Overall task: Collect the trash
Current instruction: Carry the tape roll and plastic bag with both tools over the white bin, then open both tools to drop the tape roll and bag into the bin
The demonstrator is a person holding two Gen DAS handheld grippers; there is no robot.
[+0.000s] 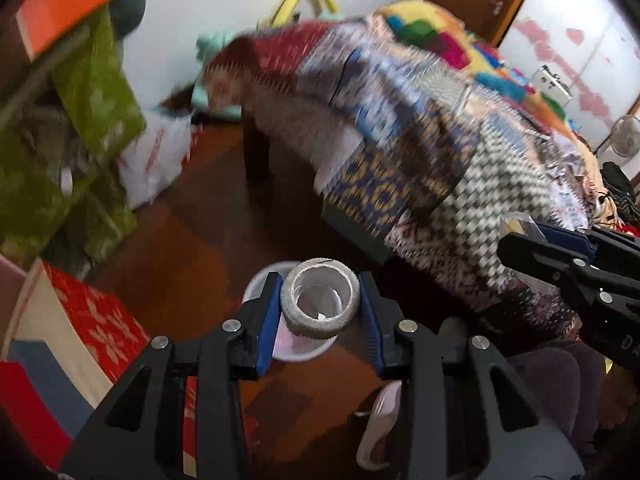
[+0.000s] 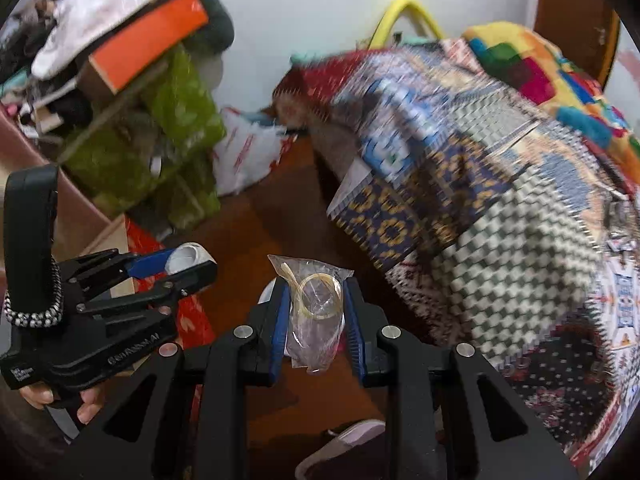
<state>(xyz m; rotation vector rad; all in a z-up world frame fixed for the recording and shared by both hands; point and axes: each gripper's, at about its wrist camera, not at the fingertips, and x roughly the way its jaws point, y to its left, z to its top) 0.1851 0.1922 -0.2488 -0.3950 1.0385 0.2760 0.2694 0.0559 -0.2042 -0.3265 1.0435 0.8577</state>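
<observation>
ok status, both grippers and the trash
Left gripper shut on tape roll. Right gripper shut on clear plastic bag. White bin below on floor, nothing blocking.

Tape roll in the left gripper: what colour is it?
Grey-white outside with a clear core; the tape roll shows best in the left wrist view, between the left gripper pads.

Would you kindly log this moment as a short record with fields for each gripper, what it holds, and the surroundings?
left gripper: shut on grey tape roll
right gripper: shut on clear plastic bag, which holds a coil of yellowish tubing
below the grippers: white round container on brown floor
bed: patterned blanket hanging over the edge
left side: green bag among piled clutter
image quality: motion blur on the background
</observation>
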